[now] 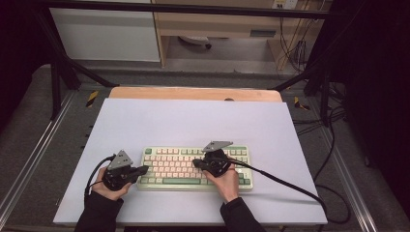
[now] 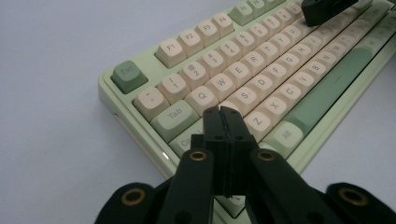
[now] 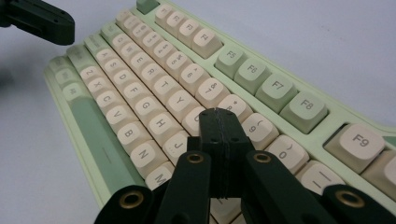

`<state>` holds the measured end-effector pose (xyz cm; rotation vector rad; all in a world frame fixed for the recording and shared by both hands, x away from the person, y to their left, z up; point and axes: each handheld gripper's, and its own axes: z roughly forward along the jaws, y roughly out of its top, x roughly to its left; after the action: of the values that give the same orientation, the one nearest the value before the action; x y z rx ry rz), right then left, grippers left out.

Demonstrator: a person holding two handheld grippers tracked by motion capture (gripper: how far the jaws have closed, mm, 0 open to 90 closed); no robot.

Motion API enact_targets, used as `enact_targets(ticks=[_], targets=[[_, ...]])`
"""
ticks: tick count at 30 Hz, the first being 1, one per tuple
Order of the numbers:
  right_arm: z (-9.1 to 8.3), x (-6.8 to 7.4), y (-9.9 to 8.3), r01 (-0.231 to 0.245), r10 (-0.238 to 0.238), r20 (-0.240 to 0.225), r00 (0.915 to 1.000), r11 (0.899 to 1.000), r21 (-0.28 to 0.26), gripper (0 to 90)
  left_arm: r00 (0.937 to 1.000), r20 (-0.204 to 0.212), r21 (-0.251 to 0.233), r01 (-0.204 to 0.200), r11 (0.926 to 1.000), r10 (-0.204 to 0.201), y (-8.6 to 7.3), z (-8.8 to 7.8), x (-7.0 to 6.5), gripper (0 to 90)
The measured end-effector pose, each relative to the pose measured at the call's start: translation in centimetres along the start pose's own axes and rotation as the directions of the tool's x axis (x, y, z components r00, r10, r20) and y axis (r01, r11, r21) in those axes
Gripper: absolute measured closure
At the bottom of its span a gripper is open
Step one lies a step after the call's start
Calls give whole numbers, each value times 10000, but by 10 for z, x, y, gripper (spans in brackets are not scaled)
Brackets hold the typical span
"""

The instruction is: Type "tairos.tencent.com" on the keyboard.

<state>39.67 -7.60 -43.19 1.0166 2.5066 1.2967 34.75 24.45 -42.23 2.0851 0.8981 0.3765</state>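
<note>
Keyboard: green and cream, flat on white table sheet, near front edge, square to person for two-handed reach. Left gripper: jaws pressed together, empty, tip over A key. Right gripper: likewise closed, empty, poised over I–K keys as single poking tip.
</note>
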Motion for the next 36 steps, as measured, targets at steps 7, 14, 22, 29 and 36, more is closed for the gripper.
enact_targets(ticks=[7,14,22,29,36], targets=[[-10,2,4,68,-69,-44,10000,9998,-182,900,10000,-1,-28,-2,10000,2,0,0,0,898],[-21,4,6,229,-229,-3,9997,9995,-211,900,10000,-3,-88,-4,10000,4,2,-1,-2,898],[-28,7,6,550,-549,92,9984,9985,-77,900,10000,22,-75,-39,10000,39,7,3,-8,896],[-33,6,4,603,-602,136,9981,9982,-69,900,9999,3,-51,-164,9999,164,13,9,-14,896],[-40,4,-1,579,-577,182,9982,9983,-75,900,9998,-75,-87,-194,9998,193,18,11,-16,897]])
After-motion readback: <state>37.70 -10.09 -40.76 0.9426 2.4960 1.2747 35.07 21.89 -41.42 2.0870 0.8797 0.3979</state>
